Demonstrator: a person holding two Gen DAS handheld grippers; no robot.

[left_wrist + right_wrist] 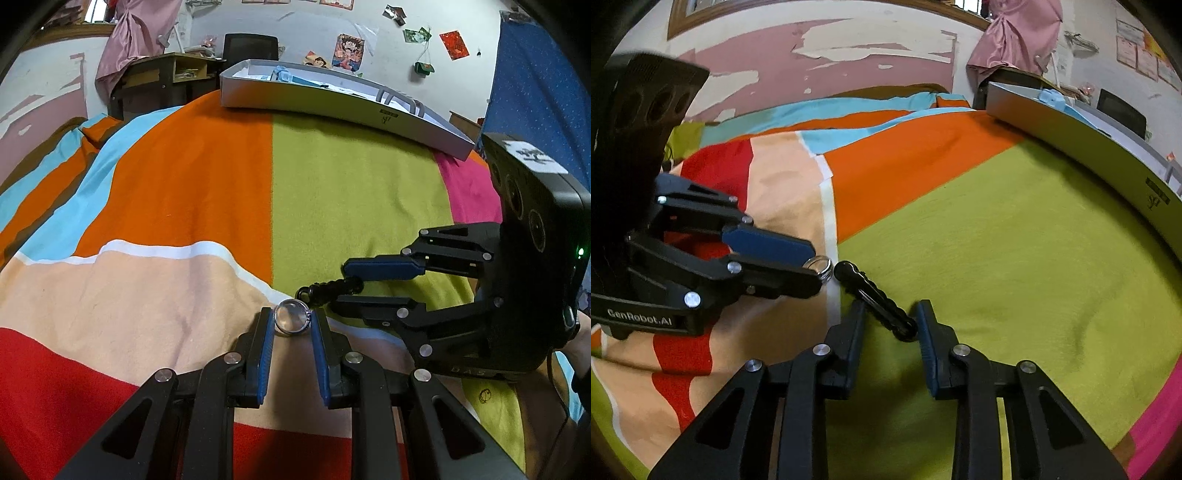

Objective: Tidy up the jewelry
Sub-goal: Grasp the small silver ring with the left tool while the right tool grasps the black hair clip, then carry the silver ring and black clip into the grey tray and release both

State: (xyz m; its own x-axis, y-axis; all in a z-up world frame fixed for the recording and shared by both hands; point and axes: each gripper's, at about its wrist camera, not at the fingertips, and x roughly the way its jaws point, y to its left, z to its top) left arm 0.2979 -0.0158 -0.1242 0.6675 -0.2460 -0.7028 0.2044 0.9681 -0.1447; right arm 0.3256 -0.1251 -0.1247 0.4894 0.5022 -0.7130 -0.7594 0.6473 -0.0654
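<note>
L gripper clamped on silver ring; R gripper jaws apart around black beaded bracelet on bedspread. Grey tray well apart; neither piece stowed yet.

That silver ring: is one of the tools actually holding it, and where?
Yes. The left tool pinches the silver ring across its outer edge. The right tool only straddles the black bracelet.

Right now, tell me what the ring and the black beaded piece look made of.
Ring: silvery polished metal by its bright reflections, between the left tongs. Black beaded piece: glossy dark beads, maybe plastic or stone; material unclear. It lies on the bedspread between the open right tongs.
</note>
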